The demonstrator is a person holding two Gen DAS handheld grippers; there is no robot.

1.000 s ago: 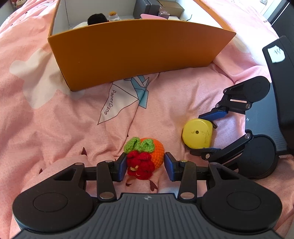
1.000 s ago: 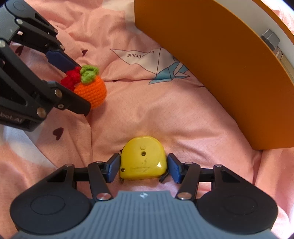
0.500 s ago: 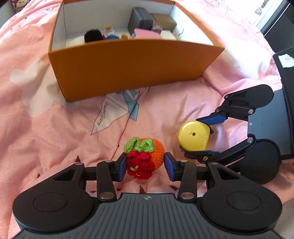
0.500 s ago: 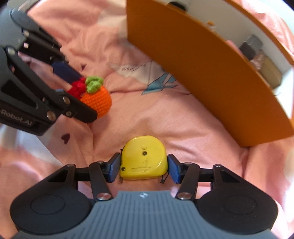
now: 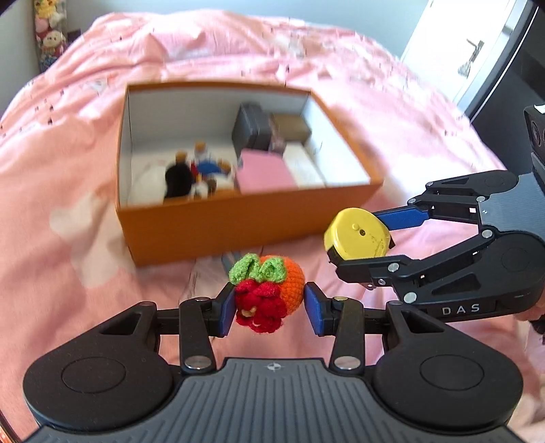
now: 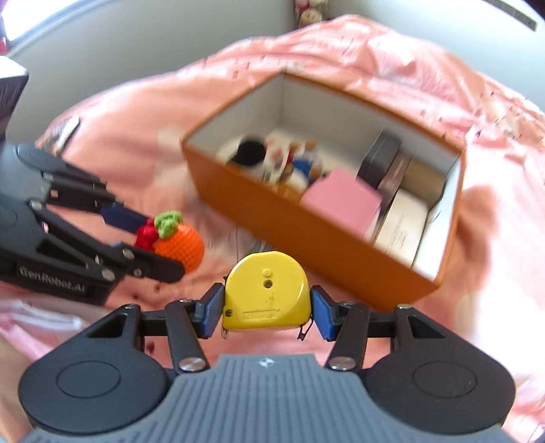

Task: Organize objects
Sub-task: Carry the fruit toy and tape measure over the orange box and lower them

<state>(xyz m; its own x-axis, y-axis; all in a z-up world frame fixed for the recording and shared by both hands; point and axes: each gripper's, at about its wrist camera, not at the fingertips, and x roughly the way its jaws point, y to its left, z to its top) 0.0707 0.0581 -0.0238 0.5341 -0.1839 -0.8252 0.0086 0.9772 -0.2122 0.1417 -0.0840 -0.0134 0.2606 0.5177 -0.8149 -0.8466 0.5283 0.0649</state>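
Gripping one crocheted orange with green leaves and a red knitted flower, the left claw has both blue pads pressed against its sides and carries it in the air above the pink bedcover. Just to its right, the right claw is clamped on one yellow tape measure, a pad on each flat edge, also lifted clear of the bed. In the left wrist view the tape measure sits a little higher and nearer the box than the orange; the two held things are near each other but apart.

Beyond both lies one open orange cardboard box with white inner walls, resting on the bedcover. Its contents are blurred: on one side a cluster of small soft toys, among them one black round one and one with blue on it; on the other side flat boxes packed together, namely one pink, one white, one dark grey standing upright and one brown.

A printed paper-crane motif on the bedcover shows partly between the box and the orange. Plush toys sit at the far edge of the left wrist view.
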